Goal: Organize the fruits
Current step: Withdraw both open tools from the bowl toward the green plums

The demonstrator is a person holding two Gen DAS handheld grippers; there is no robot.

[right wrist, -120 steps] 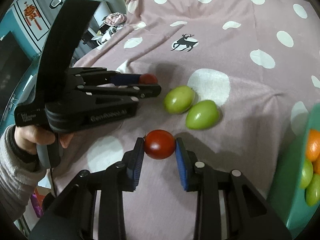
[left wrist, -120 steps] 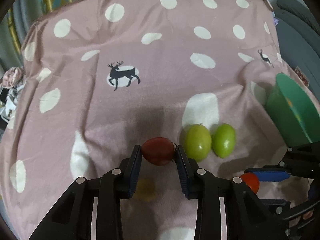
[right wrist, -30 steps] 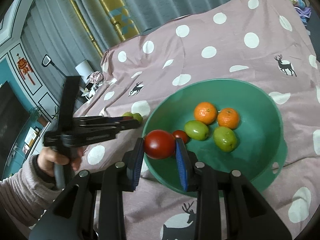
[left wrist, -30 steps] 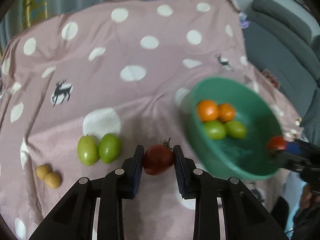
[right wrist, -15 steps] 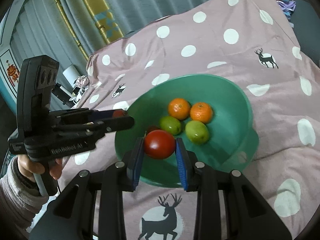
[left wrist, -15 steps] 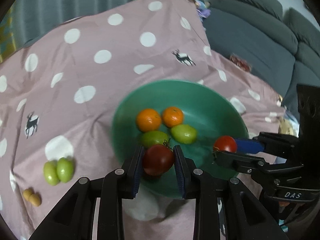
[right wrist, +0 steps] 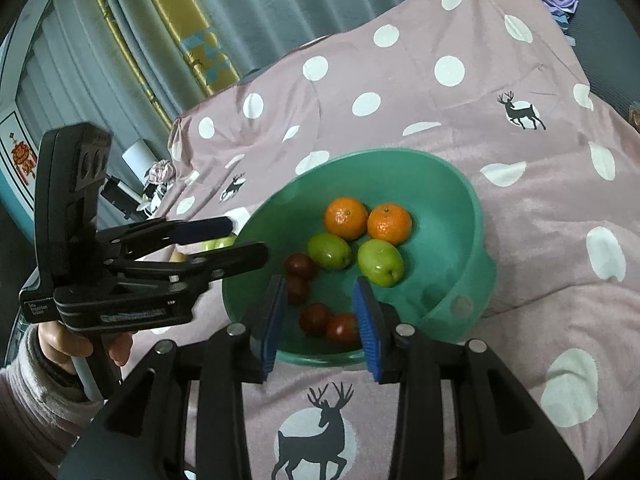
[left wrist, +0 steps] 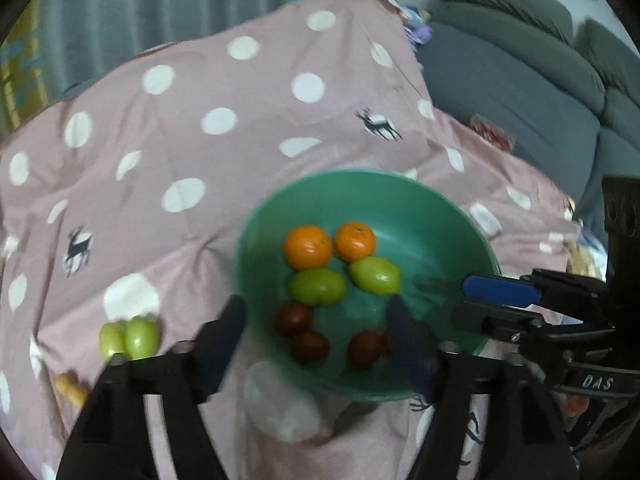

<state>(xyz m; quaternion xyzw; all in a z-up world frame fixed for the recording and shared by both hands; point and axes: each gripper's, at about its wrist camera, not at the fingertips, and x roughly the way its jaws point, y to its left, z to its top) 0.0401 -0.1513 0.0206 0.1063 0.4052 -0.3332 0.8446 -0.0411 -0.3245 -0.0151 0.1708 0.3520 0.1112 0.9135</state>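
A green bowl (left wrist: 440, 208) (right wrist: 468, 216) sits on the pink dotted cloth. It holds two oranges (left wrist: 308, 246) (right wrist: 346, 217), two green fruits (left wrist: 317, 286) (right wrist: 379, 262) and several dark red tomatoes (left wrist: 366, 349) (right wrist: 340, 328). My left gripper (left wrist: 316, 328) is open and empty over the bowl's near rim. My right gripper (right wrist: 322, 312) is open and empty over the bowl's near side, above the tomatoes. Two green fruits (left wrist: 128, 338) and two small yellow fruits (left wrist: 72, 388) lie on the cloth left of the bowl.
A grey sofa (left wrist: 540, 80) stands at the right past the cloth's edge. Curtains (right wrist: 180, 20) hang behind. The right gripper shows in the left wrist view (left wrist: 500, 304); the left gripper shows in the right wrist view (right wrist: 224, 240), held by a hand (right wrist: 60, 344).
Both grippers have opened and let go of their red tomatoes, which now lie in the bowl. Both grippers hover over the bowl's near side.
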